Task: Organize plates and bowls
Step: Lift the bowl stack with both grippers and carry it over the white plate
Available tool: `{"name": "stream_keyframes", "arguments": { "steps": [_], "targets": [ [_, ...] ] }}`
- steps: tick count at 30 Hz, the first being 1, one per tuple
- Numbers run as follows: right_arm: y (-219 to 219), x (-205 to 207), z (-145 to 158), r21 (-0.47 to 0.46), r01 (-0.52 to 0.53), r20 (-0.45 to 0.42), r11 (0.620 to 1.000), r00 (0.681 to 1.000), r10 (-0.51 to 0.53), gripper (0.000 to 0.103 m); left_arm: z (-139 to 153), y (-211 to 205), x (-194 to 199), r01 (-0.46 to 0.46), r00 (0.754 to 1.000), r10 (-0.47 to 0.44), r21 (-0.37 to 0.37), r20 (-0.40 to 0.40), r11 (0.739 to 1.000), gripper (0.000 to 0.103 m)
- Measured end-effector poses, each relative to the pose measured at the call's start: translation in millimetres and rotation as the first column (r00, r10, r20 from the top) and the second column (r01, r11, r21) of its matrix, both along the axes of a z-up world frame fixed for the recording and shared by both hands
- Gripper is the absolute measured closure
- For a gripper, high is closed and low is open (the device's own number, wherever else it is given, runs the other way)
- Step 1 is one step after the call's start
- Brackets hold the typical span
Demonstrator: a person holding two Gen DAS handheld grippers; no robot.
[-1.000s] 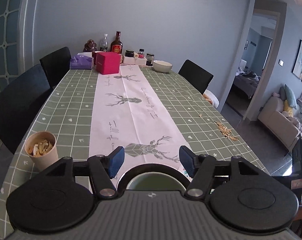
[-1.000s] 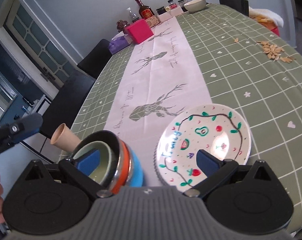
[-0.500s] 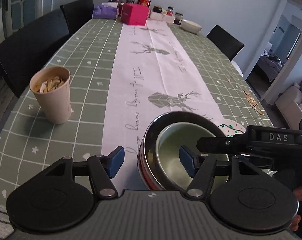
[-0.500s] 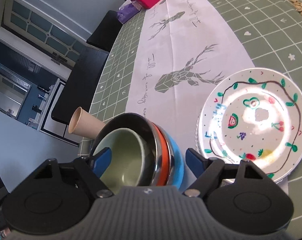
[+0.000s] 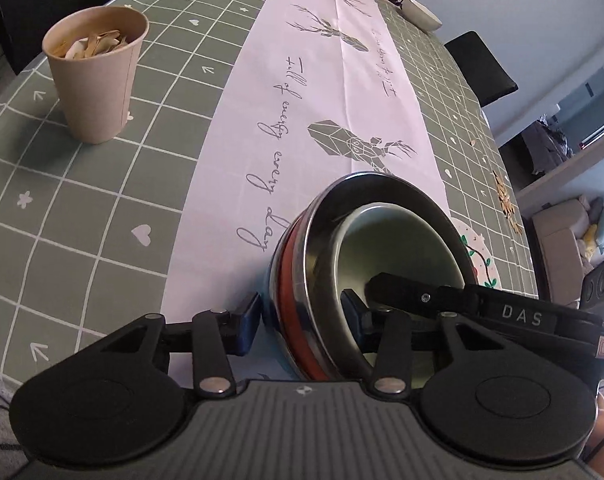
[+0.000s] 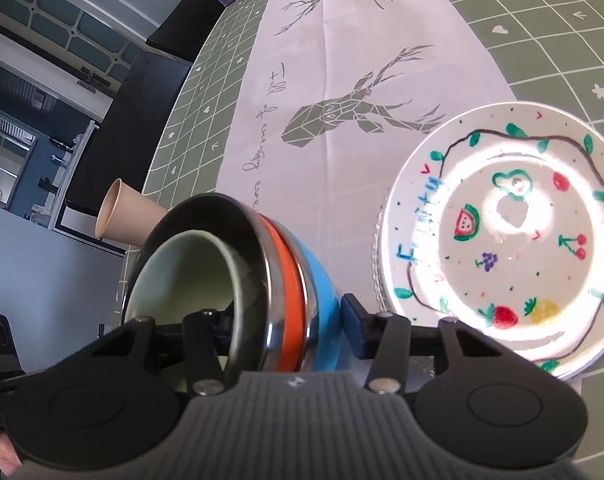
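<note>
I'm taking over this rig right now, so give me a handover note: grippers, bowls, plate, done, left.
Left gripper: jaws just closing astride the nested bowl stack, on the wall away from the plate; grip unconfirmed.
Right gripper: closing astride the plate-side wall, outer pad at the blue bowl; grip unconfirmed.
Fruit plate: flat beside the stack.
Done: bowls nested.
Left: probably lifting the stack.

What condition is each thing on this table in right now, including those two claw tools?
Bowl stack: nested, upright, straddled by both grippers.
Green bowl: innermost, empty.
Fruit plate: flat, empty.
Paper cup: upright, holding scraps.
Left gripper: fingers just closing across the rim.
Right gripper: likewise.
</note>
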State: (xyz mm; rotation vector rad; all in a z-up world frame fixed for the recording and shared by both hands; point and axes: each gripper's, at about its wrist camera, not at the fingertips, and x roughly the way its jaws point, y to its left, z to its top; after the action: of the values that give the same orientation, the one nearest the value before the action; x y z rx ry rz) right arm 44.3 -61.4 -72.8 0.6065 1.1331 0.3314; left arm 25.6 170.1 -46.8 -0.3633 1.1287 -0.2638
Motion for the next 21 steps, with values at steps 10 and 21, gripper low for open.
{"name": "stream_keyframes", "arguments": {
  "steps": [10, 21],
  "targets": [
    [-10, 1, 12, 0.061, 0.02, -0.034, 0.998, 0.999, -0.018, 0.055, 28, -18, -5, -0.019, 0.998, 0.015, 0.071, 0.066, 0.997, 0.054],
    [-62, 11, 52, -0.003, 0.073, -0.064, 0.997, 0.995, -0.073, 0.055, 52, -76, 20, 0.066, 0.998, -0.066, 0.035, 0.018, 0.997, 0.054]
  ]
}}
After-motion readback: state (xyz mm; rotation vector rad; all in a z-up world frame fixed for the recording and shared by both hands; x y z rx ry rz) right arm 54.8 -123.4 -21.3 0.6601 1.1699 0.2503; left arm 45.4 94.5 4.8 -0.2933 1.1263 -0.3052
